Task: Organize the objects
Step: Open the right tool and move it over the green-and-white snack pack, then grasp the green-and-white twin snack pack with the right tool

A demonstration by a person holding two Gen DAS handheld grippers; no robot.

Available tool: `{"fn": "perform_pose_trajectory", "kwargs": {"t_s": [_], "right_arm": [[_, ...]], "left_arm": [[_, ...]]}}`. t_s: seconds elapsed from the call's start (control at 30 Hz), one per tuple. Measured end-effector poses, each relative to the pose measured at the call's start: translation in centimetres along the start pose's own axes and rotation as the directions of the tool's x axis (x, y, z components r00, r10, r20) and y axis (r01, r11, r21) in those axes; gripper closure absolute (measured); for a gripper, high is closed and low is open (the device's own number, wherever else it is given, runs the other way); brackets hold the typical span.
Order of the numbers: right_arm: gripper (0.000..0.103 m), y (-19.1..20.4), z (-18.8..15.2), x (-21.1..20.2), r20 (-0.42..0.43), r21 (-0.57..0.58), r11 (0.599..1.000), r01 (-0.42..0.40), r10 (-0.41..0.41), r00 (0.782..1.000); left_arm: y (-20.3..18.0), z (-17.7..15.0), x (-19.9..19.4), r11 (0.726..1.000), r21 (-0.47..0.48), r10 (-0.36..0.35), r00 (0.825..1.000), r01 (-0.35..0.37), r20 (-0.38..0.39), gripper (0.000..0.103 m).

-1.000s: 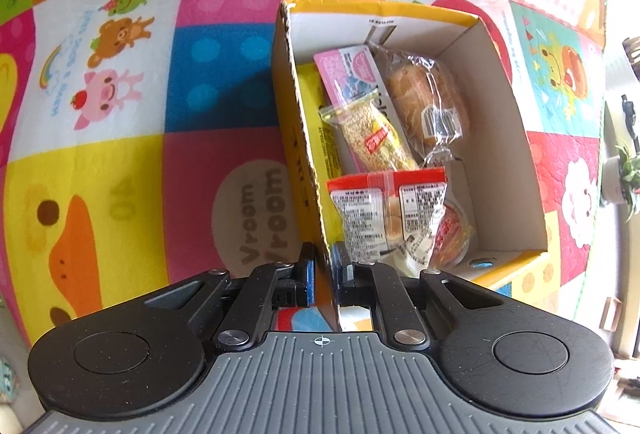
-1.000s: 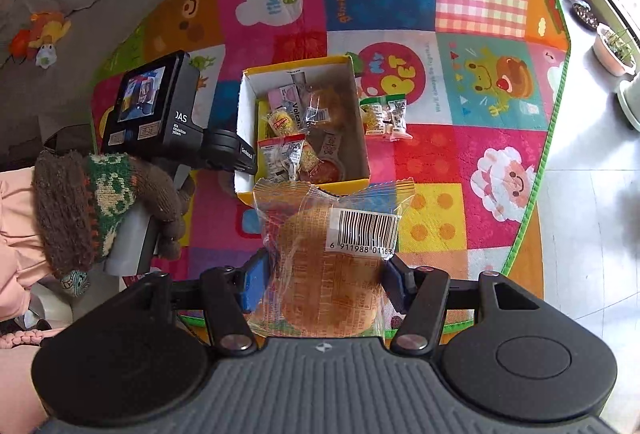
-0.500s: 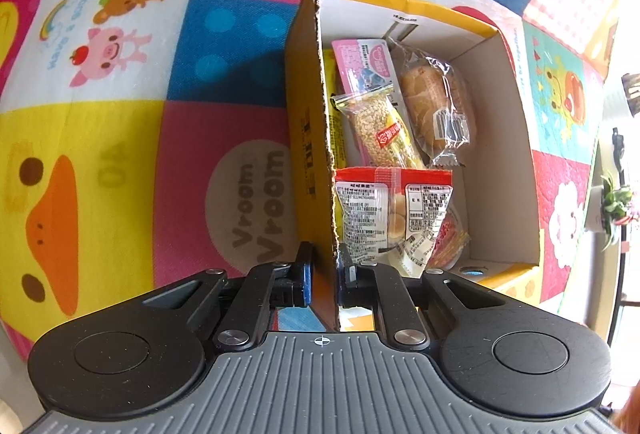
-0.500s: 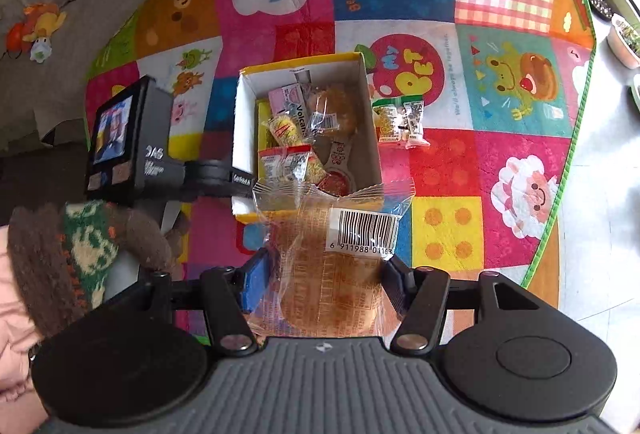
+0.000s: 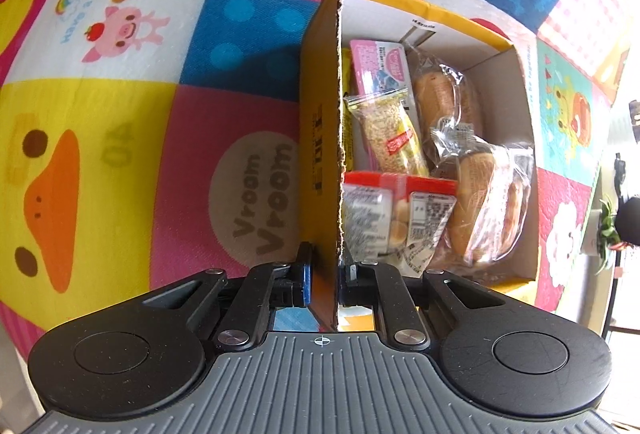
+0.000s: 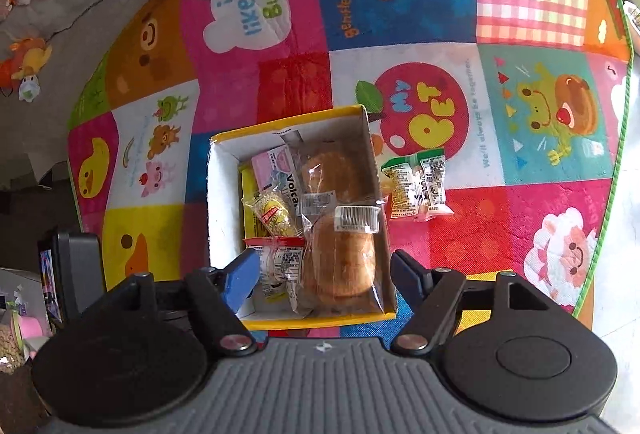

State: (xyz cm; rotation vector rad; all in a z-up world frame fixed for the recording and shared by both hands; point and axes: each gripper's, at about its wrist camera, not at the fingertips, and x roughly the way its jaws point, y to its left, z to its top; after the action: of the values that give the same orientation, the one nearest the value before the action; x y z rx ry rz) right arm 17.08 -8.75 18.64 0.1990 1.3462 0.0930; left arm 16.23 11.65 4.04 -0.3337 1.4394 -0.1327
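A yellow cardboard box (image 5: pixel 320 114) stands on the play mat. My left gripper (image 5: pixel 324 276) is shut on the near end of its left wall. Inside lie a pink packet (image 5: pixel 380 62), a sesame bar (image 5: pixel 388 130), a red-topped snack packet (image 5: pixel 392 210) and two clear bread packets (image 5: pixel 440 94). The nearer bread packet (image 6: pixel 340 258) rests in the box's (image 6: pixel 216 202) front right corner. My right gripper (image 6: pixel 324 274) hovers above it with jaws opening and pads clear of the wrapper. A green snack packet (image 6: pixel 418 186) lies on the mat just right of the box.
The colourful play mat (image 6: pixel 520 234) spreads around the box, and its green edge (image 6: pixel 612 194) meets pale floor on the right. The left gripper's black body (image 6: pixel 76 266) shows at the left. A potted plant (image 5: pixel 604 230) stands beyond the mat.
My right gripper came down over the box and let go of the bread packet, which now lies inside. The left gripper kept its hold on the wall and rolled slightly.
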Motion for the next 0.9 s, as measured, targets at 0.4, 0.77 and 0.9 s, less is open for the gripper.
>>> {"fn": "perform_pose_trajectory", "kwargs": {"t_s": [0.4, 0.77, 0.9], "right_arm": [[0.03, -12.8, -2.9, 2.7, -0.152, 0.126, 0.988, 0.088, -0.068, 0.986], [0.03, -15.2, 0.7, 7.6, -0.169, 0.04, 0.999, 0.012, -0.005, 0.986], [0.029, -13.2, 2.9, 9.4, -0.163, -0.057, 0.998, -0.015, 0.005, 0.987]], "left_arm": [[-1.8, 0.0, 0.8, 0.993, -0.034, 0.108, 0.993, -0.11, -0.042, 0.092], [-3.1, 0.5, -0.3, 0.978, -0.053, 0.2, 0.979, -0.202, -0.04, 0.094], [-2.0, 0.4, -0.9, 0.967, -0.099, 0.231, 0.972, -0.234, -0.043, 0.094]]}}
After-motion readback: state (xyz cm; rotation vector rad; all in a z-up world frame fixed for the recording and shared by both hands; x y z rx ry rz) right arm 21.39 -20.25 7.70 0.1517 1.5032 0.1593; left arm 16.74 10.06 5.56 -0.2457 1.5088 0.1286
